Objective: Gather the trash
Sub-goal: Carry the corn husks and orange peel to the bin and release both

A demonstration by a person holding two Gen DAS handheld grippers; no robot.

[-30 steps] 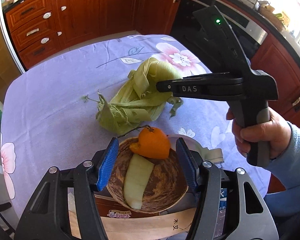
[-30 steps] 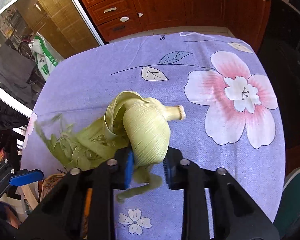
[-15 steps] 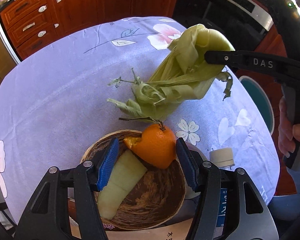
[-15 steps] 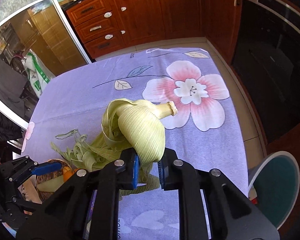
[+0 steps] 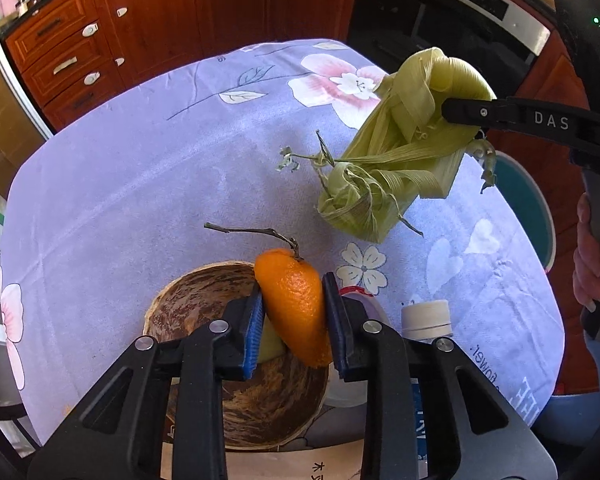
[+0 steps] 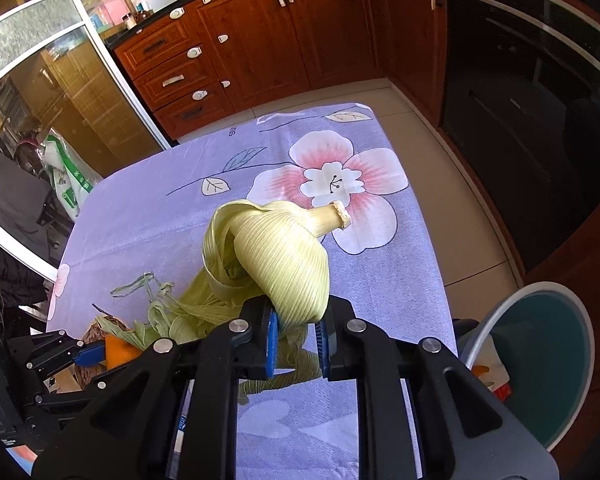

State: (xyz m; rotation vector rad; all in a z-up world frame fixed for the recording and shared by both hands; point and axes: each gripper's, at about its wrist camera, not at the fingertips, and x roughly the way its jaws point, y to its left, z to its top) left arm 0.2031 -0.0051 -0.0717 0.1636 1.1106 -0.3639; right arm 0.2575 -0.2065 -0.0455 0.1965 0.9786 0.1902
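My left gripper (image 5: 293, 330) is shut on an orange peel (image 5: 296, 300) with a dry stem, held just over a brown coconut-shell bowl (image 5: 204, 292) that holds a pale green rind piece (image 5: 269, 347). My right gripper (image 6: 295, 343) is shut on a bundle of green corn husks (image 6: 280, 264), lifted above the purple flowered tablecloth (image 6: 148, 208). The husks (image 5: 400, 160) also show in the left wrist view, hanging at the table's right side near a teal trash bin (image 5: 528, 208). The bin (image 6: 540, 360) stands on the floor at lower right in the right wrist view.
A small white bottle cap (image 5: 426, 318) and a white lidded container (image 5: 356, 300) sit right of the bowl. Printed cardboard (image 5: 300, 464) lies under the bowl. Wooden cabinets (image 6: 260, 40) and a black oven (image 6: 520, 80) stand beyond the table.
My left gripper closed on the orange peel and lifted it off the bowl. My right gripper raised the corn husks off the table and carried them right, toward the bin.
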